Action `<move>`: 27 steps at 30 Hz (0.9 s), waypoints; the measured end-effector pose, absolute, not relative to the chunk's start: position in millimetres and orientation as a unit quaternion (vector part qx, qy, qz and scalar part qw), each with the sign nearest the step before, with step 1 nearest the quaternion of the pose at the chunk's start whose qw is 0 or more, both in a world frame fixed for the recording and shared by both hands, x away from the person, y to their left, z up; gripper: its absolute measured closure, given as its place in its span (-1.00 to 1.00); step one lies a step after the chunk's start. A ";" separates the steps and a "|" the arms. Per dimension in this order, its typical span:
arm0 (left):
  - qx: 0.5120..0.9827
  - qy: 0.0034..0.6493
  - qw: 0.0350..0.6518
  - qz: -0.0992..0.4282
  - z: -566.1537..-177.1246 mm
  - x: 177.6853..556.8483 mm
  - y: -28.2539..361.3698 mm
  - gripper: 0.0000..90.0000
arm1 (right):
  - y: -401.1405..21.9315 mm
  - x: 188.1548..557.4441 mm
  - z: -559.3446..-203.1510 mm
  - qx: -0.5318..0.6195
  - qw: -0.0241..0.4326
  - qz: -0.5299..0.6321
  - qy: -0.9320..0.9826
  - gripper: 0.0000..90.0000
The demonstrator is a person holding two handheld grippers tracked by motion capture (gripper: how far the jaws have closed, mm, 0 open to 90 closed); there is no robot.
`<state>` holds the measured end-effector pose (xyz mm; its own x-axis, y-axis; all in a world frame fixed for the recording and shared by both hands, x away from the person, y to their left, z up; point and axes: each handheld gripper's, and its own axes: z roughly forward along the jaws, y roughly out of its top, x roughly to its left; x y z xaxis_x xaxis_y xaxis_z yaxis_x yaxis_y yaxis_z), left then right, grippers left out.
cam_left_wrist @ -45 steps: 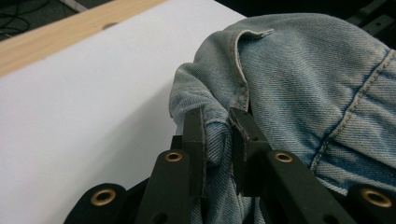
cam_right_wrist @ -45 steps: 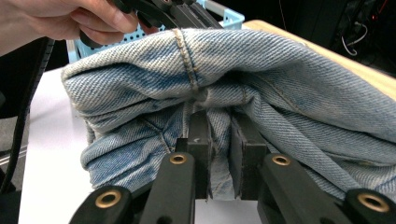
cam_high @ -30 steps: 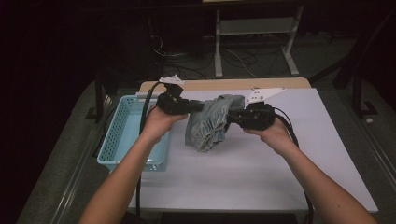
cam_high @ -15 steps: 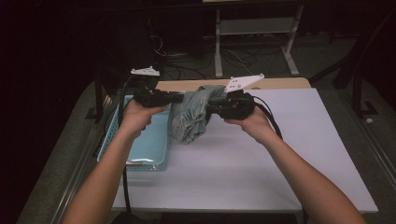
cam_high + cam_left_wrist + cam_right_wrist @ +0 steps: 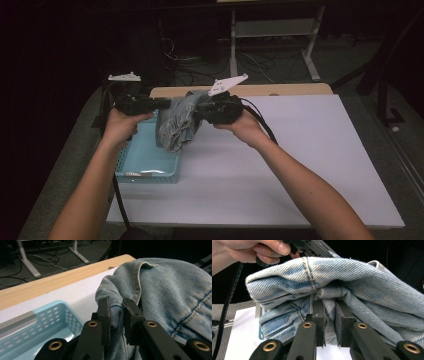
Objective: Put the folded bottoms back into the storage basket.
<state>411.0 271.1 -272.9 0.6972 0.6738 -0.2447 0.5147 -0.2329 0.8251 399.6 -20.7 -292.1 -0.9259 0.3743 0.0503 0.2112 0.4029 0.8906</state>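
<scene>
Left gripper (image 5: 162, 104): jaws pinching a denim fold, over the basket (image 5: 131, 162) at the table's (image 5: 300, 165) left edge.
Jeans (image 5: 179, 124): bundled, hanging between both grippers; soft, floppy, fairly heavy; best gripped at thick seams.
Right gripper (image 5: 202, 112): jaws clamped on denim.

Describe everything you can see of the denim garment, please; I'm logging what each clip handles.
The denim garment is faded light-blue twill with tan stitched seams and a hemmed edge. It is bunched into folds and hangs in the air between the two grippers, its lower end over the near right corner of the light-blue basket. The left gripper pinches a fold at one end, and the right gripper pinches another at the opposite end. What garment it is cannot be told.
</scene>
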 end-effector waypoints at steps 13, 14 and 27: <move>0.760 0.425 0.482 0.096 -282.0 412.1 320.1 0.71 | 29.4 411.3 -298.8 0.162 0.061 0.513 0.841 0.75; 0.759 0.429 0.481 0.097 -282.9 412.2 323.7 0.71 | 33.0 412.1 -300.2 0.163 0.059 0.513 0.841 0.75; 0.743 0.485 0.450 0.099 -312.2 414.4 362.6 0.71 | 70.3 420.9 -330.2 0.168 0.032 0.489 0.856 0.75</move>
<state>414.4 362.6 -312.2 0.5094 0.8101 -0.2903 0.6319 -0.1231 0.7652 420.9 70.3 -330.2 -0.9415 0.3188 0.1095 0.2562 0.4658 0.8470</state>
